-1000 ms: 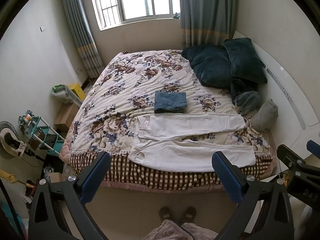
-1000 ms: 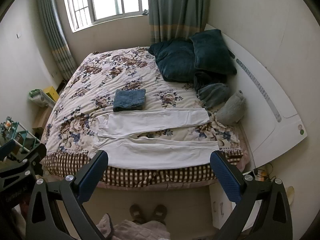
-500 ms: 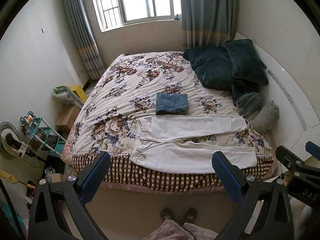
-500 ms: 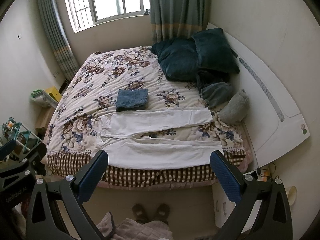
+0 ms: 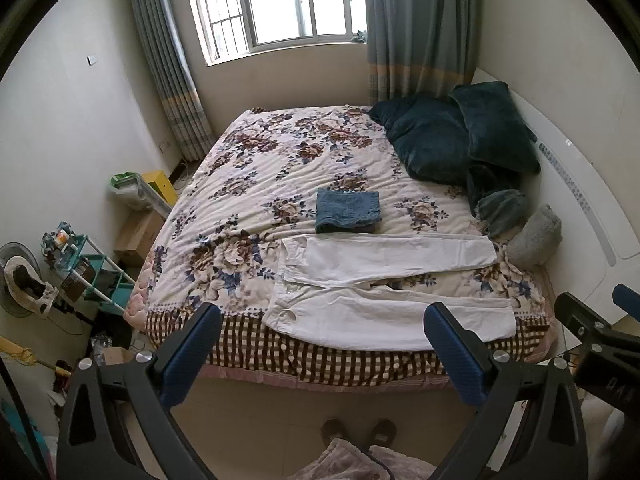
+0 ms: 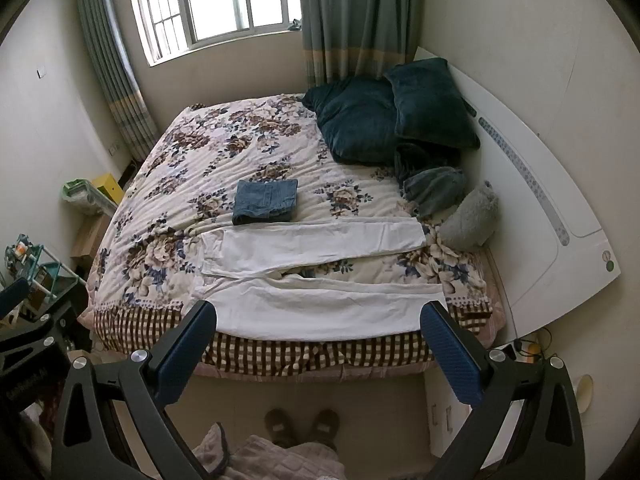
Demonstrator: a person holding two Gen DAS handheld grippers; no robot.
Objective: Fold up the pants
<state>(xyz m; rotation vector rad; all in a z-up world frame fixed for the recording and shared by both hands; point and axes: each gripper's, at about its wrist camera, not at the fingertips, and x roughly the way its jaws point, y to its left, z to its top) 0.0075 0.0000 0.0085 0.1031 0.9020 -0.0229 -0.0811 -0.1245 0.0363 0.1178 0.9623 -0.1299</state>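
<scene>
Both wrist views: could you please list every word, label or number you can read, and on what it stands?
"DAS": black frame of the right tongs, tilted and faint.
Pale print on the black frame of the left tongs: too blurred to read.
Nothing else is legible.

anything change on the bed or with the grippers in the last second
Nothing was taken hold of or let go. Both cameras drifted slightly, so the bed sits a little lower in each view. The left gripper and right gripper stay open and empty, short of the bed. The white pants still lie spread flat near the edge, the folded jeans just beyond them.
</scene>
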